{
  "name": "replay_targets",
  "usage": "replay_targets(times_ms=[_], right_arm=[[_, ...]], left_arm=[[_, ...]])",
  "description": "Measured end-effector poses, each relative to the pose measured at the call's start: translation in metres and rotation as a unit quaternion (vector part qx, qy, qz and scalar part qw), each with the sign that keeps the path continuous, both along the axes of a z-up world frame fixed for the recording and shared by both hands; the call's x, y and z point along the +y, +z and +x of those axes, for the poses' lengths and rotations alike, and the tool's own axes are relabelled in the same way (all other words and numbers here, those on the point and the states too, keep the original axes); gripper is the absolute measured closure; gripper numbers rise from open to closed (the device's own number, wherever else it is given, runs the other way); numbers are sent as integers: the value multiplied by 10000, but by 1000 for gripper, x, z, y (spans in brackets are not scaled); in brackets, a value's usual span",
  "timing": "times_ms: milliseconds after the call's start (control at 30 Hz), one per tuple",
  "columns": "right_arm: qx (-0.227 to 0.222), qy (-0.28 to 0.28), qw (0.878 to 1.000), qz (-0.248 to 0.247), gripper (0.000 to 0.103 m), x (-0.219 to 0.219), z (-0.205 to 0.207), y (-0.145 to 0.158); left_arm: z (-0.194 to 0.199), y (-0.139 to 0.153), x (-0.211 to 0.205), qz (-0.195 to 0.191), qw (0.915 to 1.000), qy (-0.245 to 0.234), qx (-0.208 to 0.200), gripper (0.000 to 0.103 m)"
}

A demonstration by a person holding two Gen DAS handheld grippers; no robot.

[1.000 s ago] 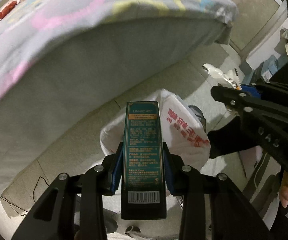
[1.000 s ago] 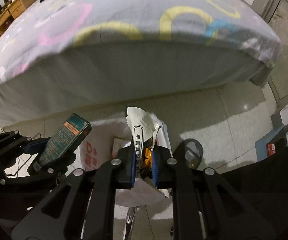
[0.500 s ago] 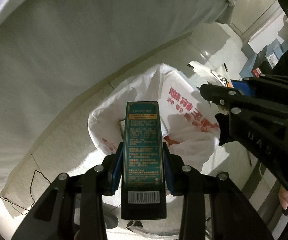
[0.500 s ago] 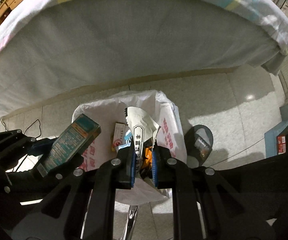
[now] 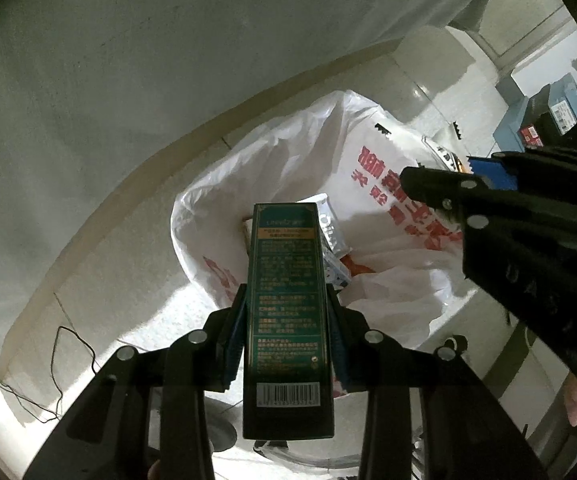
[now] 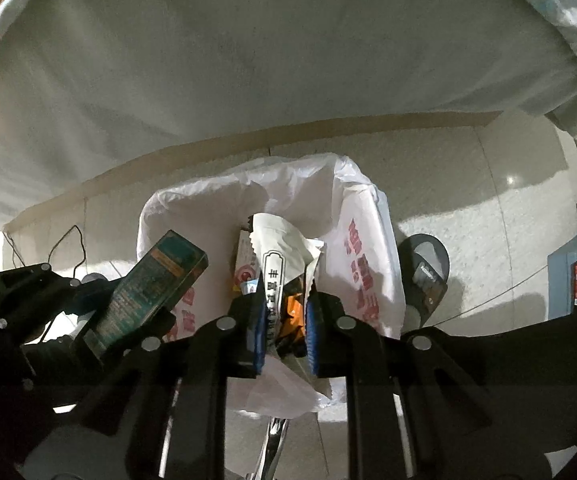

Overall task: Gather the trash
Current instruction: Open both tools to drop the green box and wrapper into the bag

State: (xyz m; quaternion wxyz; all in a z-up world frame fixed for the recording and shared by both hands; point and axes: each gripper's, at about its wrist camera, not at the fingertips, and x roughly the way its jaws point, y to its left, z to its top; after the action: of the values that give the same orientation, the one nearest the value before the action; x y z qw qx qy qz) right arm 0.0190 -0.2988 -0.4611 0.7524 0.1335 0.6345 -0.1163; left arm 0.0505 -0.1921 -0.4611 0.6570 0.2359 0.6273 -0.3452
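Observation:
My left gripper [image 5: 286,312] is shut on a tall dark green box [image 5: 286,300] with a barcode, held over the open mouth of a white plastic trash bag [image 5: 288,168] with red print. The box also shows in the right wrist view [image 6: 148,292]. My right gripper [image 6: 284,320] is shut on a crumpled white snack wrapper [image 6: 284,252], held above the same bag [image 6: 364,240]. The bag holds several wrappers. The right gripper shows in the left wrist view [image 5: 488,184] at the right, over the bag's edge.
A bed with a grey sheet [image 6: 268,60] overhangs behind the bag. A black slipper [image 6: 428,276] lies on the tiled floor to the bag's right. Blue boxes [image 5: 528,120] stand at the far right. A thin black cable [image 5: 68,344] runs along the floor at left.
Both grippers have moved down and forward toward the trash bag, which now fills more of each view. Both still hold their items.

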Motion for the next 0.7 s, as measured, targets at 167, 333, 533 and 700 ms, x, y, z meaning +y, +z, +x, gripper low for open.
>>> replay_targets(times_ms=[167,333,533,700], right_arm=[[90,-4,10000,-7,39,-1,2,-5],[83,-106,9999,-8,27,-4,-1,-6],[83,-152,9998,-12,26,-4,-4,-7],[85,-153,9998,-10,26,-5,-4,-6]], left_arm=[[2,-7,3,15,9999,68,158,34],[0,-9,4,99,9999,60,98,25],[2,-6,4,73,9998,171,102,24],[2,-6,4,81,9998,147,68,24]])
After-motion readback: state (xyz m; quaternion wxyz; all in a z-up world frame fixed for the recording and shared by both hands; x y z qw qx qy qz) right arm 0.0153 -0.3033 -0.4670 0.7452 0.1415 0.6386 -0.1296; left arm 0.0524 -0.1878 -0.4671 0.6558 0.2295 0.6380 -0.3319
